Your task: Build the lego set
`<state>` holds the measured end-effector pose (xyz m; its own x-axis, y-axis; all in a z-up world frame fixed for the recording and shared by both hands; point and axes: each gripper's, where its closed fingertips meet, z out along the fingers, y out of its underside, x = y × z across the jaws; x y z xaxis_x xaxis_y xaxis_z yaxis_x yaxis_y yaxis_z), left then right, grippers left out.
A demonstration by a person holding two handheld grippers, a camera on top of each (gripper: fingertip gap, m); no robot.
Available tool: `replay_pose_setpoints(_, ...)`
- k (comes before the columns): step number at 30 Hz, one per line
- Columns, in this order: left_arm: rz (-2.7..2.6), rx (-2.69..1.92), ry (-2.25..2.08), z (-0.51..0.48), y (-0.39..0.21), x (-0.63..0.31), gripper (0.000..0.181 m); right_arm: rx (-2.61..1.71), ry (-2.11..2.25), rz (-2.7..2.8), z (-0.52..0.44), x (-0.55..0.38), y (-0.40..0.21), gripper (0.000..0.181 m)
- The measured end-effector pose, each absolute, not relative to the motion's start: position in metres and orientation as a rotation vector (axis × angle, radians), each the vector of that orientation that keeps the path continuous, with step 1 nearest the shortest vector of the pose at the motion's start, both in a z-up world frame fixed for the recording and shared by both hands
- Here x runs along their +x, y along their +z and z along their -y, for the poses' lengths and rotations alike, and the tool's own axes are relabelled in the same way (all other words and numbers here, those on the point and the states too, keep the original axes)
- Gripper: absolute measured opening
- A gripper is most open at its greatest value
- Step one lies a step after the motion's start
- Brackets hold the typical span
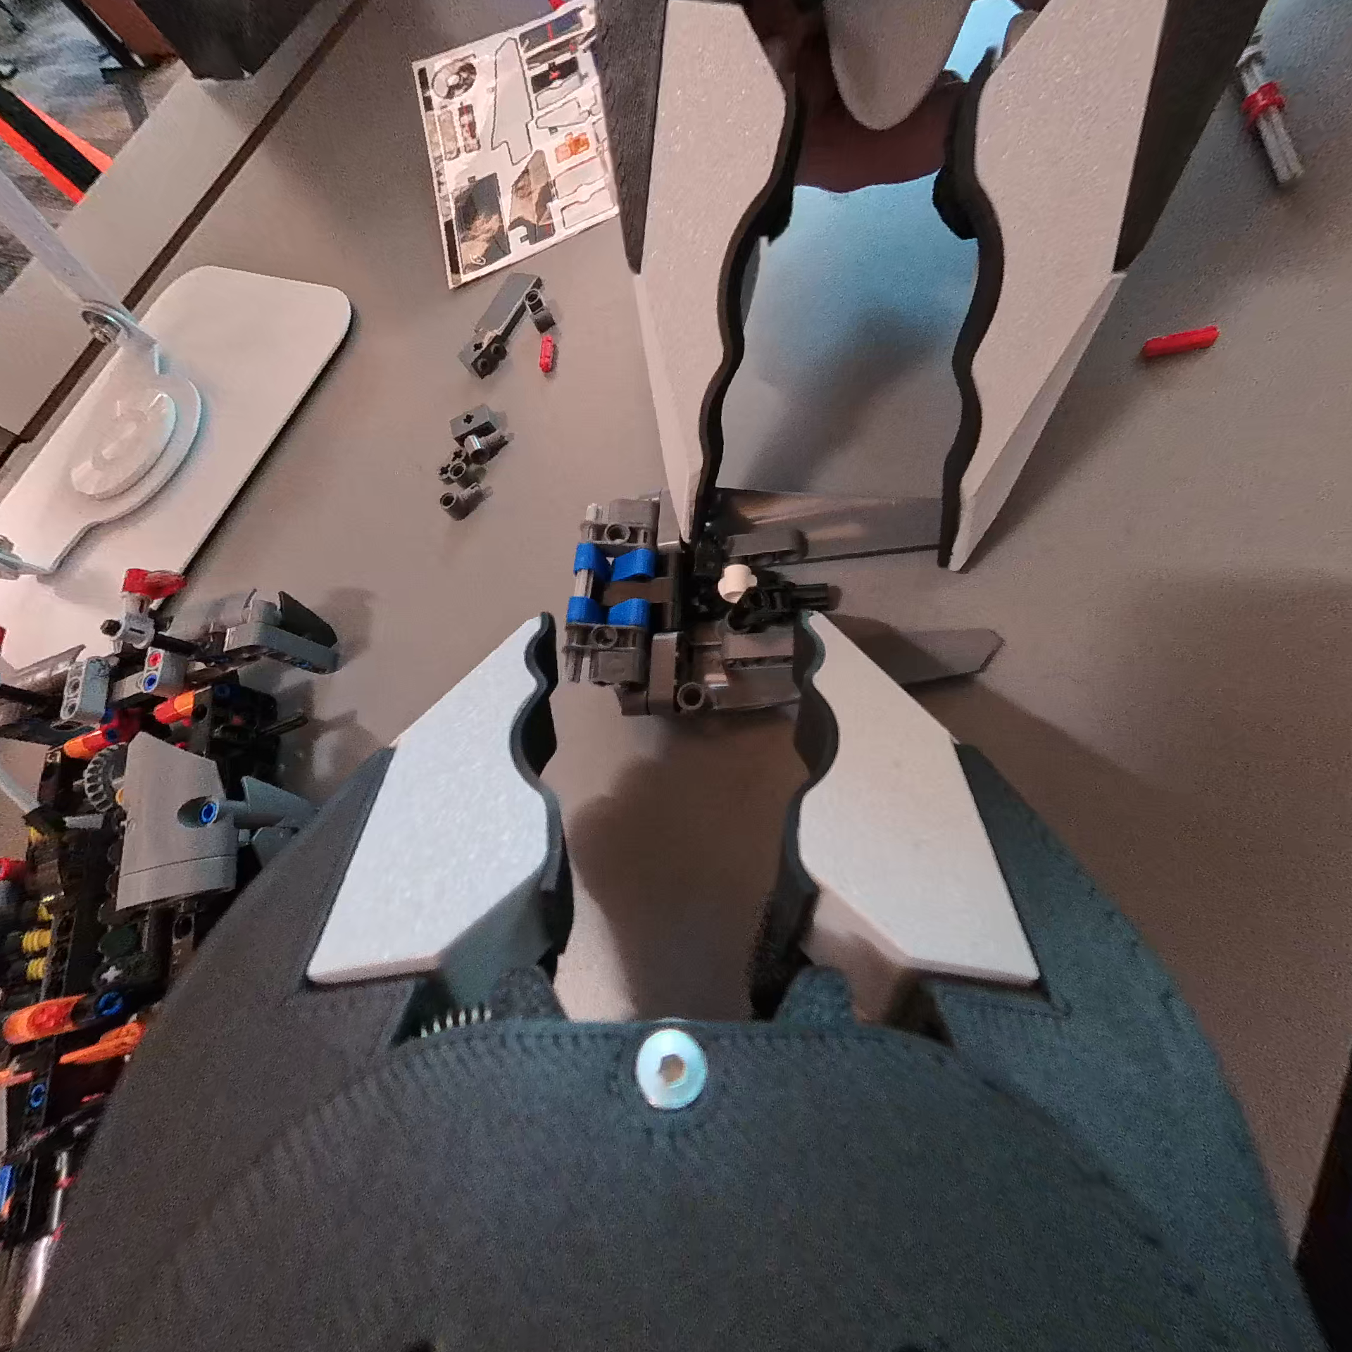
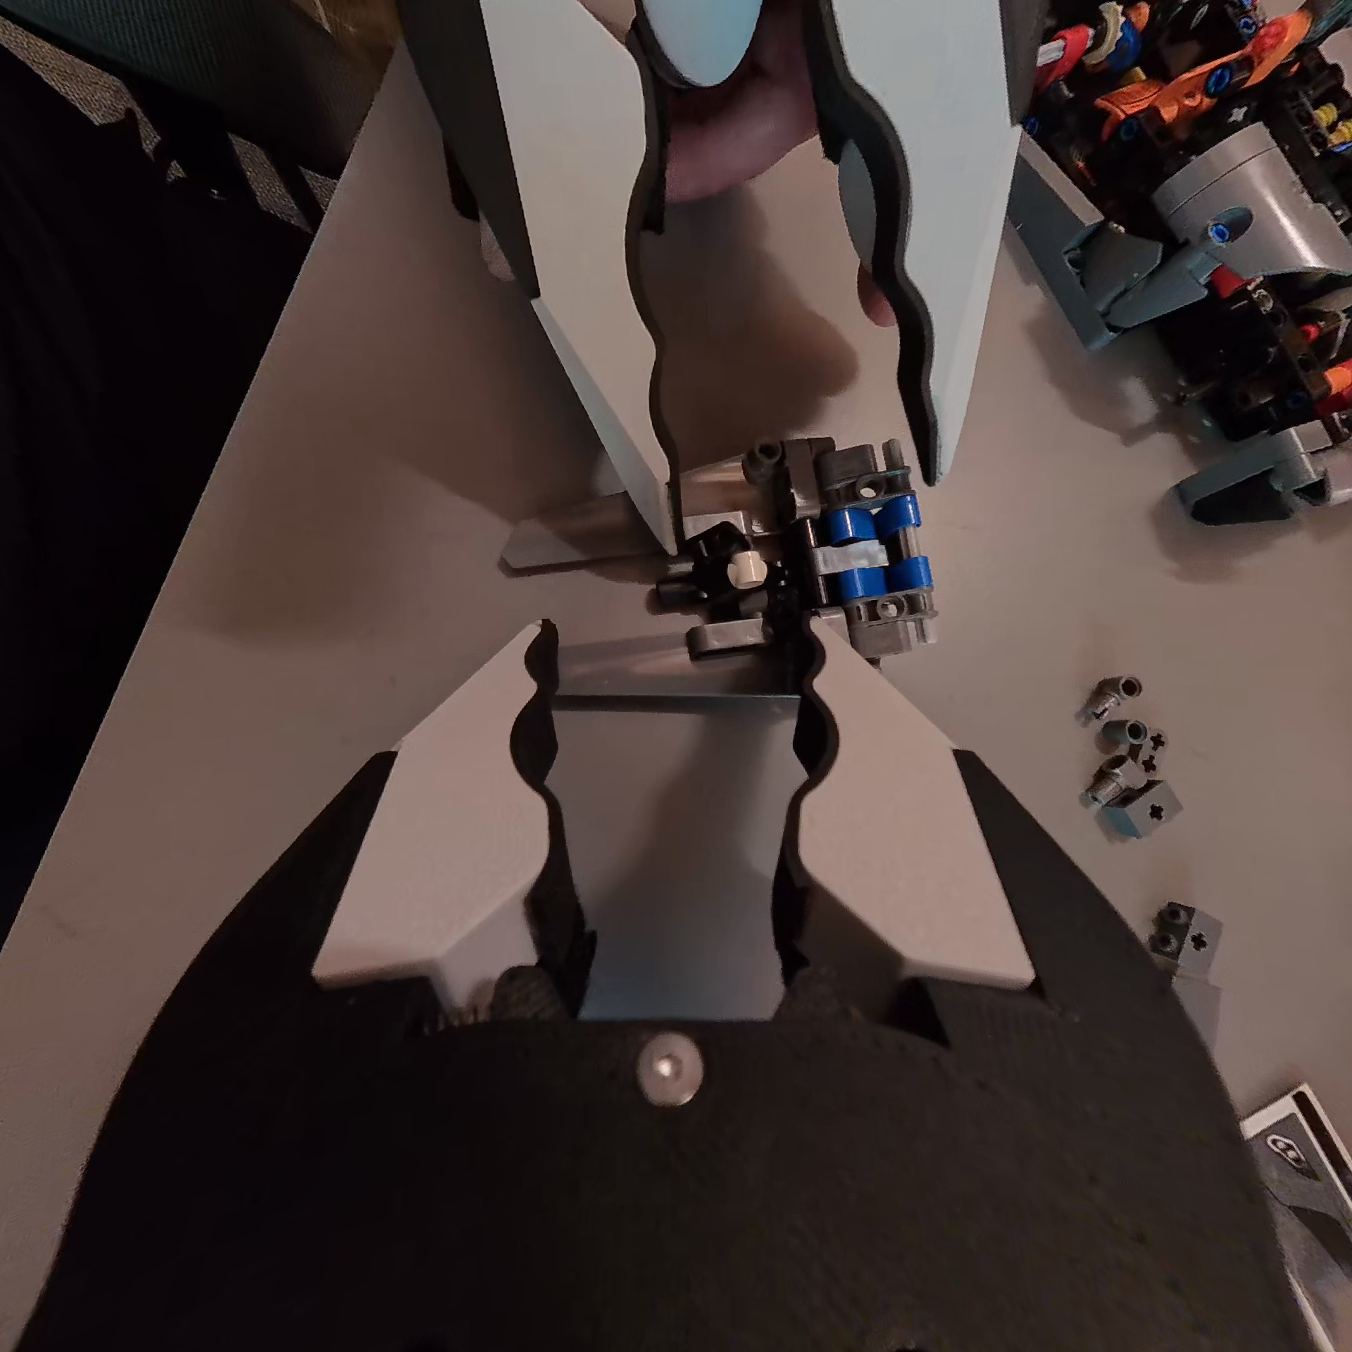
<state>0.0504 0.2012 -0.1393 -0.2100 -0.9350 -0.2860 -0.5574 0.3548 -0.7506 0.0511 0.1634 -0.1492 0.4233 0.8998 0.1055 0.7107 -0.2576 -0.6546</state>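
A small grey and black sub-assembly with blue connectors (image 1: 622,585) (image 2: 870,549) lies on the table between both grippers. It has a white pin (image 1: 734,581) and two flat grey panels. My right gripper (image 2: 677,635) comes in opposite me (image 1: 819,545). Its fingers press on either side of one grey panel (image 2: 673,724) (image 1: 827,516). My left gripper (image 1: 674,631) is open and straddles the assembly's near end, close to it on both sides. It also shows in the right wrist view (image 2: 801,512). The other panel (image 1: 944,655) (image 2: 571,530) lies flat beside it.
A large black, grey and orange model (image 1: 110,805) (image 2: 1244,183) stands at the left. Loose grey connectors (image 1: 468,461) (image 2: 1127,761), a grey beam (image 1: 505,322), a red axle (image 1: 1179,342) and a sticker sheet (image 1: 512,139) lie around. A clear stand (image 1: 132,424) is at the far left.
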Motion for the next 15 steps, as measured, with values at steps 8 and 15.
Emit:
replay_pose_setpoints(8,-1.883,-1.276,-0.632,-0.1974,-0.1356,0.0507,0.064,-2.048,0.378,1.355,-0.1635,0.0517,-0.1495,0.062)
replay_pose_setpoints(15,-1.861,-1.309,-0.634,-0.1978,-0.1369,0.0537,0.056,-2.049,0.373,1.356,-0.1634,0.0519,-0.1495,0.062)
